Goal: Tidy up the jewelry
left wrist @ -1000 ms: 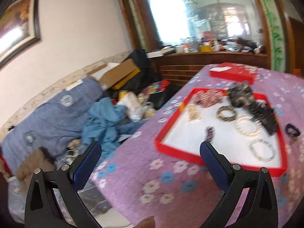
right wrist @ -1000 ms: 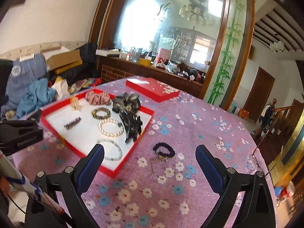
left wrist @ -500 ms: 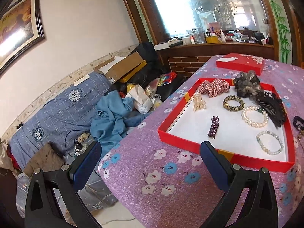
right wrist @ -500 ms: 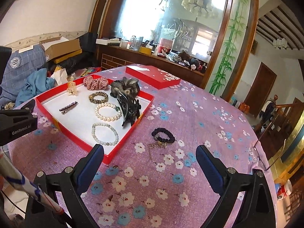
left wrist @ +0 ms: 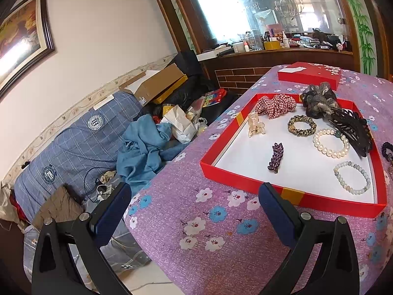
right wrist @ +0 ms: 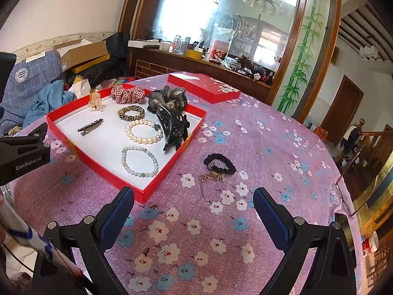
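From the left wrist camera, the left gripper (left wrist: 194, 200) hangs over the near edge of the table (left wrist: 196, 221), blue-padded fingers spread wide with nothing between them. Just past its right finger sits the red tray (left wrist: 245, 180), white inside, and it's well stocked: a purple jewelled hair clip (left wrist: 276, 156) lying alone near the middle, a translucent claw clip (left wrist: 255, 125) up by the far left wall, a red checked scrunchie (left wrist: 275, 104) against the back edge, a leopard-print scrunchie (left wrist: 302, 125), a white pearl bracelet (left wrist: 330, 142), a pale bead bracelet (left wrist: 351, 177) nearest the right corner, and a big black claw clip (left wrist: 353, 132) leaning on the right wall beside a dark fabric bow (left wrist: 319, 98). Beyond it lies a red lid (left wrist: 309, 75). Over to the right wrist camera: the right gripper (right wrist: 194, 206) is also parted wide and empty, poised above the flowered purple cloth. Ahead of it, outside the tray and just off its right wall, a black scrunchie (right wrist: 219, 163) rests on the cloth, touching a thin gold chain (right wrist: 208, 178) that trails toward the gripper. The tray (right wrist: 157, 186) sits ahead to the left, its near corner close to the left finger. The left gripper's black body pokes in at the left edge.
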{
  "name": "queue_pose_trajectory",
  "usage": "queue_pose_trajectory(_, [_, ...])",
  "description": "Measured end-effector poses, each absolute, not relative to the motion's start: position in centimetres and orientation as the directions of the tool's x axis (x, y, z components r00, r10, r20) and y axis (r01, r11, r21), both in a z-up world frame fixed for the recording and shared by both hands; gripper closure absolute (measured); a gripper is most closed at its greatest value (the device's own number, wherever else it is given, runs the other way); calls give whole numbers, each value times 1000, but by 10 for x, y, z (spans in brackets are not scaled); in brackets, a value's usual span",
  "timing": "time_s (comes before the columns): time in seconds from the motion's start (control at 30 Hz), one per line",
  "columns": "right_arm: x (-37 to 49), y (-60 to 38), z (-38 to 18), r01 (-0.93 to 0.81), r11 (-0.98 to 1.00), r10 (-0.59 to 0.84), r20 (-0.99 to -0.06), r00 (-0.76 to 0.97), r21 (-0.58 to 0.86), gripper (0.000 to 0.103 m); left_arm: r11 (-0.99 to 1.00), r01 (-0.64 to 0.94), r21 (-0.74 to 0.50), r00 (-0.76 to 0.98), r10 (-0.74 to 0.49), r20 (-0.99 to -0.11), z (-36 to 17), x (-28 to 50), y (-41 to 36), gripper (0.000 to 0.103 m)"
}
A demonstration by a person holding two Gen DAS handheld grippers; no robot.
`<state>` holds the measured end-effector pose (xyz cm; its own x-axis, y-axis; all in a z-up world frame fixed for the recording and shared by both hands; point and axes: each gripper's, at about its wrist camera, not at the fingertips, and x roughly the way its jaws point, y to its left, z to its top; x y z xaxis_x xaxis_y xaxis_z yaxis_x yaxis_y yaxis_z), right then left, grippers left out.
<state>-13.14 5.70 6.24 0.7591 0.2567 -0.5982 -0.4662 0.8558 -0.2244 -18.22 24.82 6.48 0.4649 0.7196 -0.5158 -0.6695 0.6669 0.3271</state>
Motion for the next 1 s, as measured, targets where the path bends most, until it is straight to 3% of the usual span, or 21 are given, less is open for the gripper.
queue_pose_trajectory(1.0, [-132, 65, 56, -480, 845, 254, -611, 750, -237, 4, 666, -669, 331, 457, 719, -524, 60, -181, 252, 0])
